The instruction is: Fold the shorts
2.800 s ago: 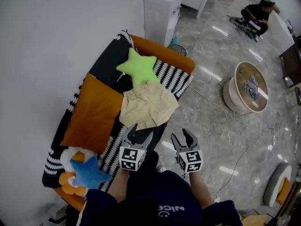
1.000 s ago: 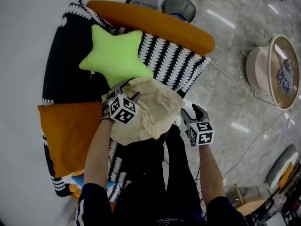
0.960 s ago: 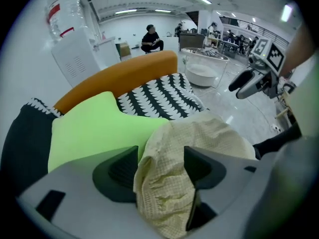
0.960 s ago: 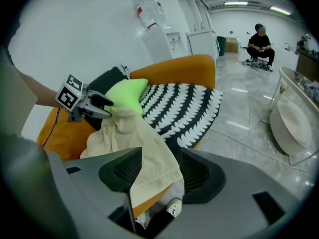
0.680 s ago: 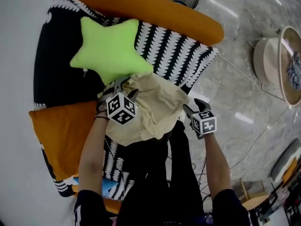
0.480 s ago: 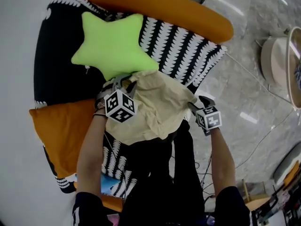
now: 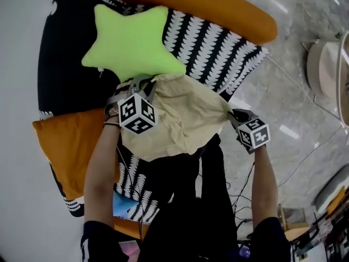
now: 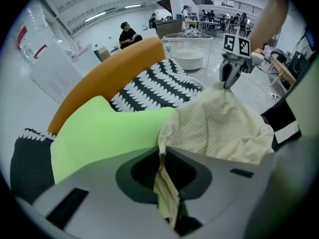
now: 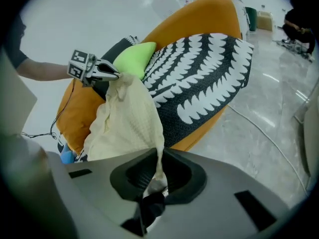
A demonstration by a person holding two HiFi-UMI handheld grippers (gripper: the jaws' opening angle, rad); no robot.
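The cream waffle-weave shorts (image 7: 182, 119) lie crumpled on the black-and-white sofa seat (image 7: 218, 48), stretched between both grippers. My left gripper (image 7: 140, 85) is at the shorts' far left corner, beside the green star pillow (image 7: 133, 42). Its jaws have just been closing and are now shut on a fold of the cloth (image 8: 162, 183). My right gripper (image 7: 233, 115) is at the right corner, over the sofa's edge. Its jaws have just been closing too and pinch a strip of the fabric (image 9: 158, 161). Each gripper view shows the other gripper (image 8: 229, 76) (image 9: 110, 73) gripping the shorts (image 8: 224, 128) (image 9: 124, 123).
An orange cushion (image 7: 65, 146) lies left of the shorts, and a blue toy (image 7: 122, 203) lies below it. The orange backrest (image 7: 207, 4) curves along the sofa's far side. Marble floor with cables (image 7: 305, 157) lies to the right, and a round white table (image 7: 327, 64) stands there.
The right gripper came down to the shorts' right corner and shut on it. The left gripper shut on the left corner. The cloth is now pulled wider between them.
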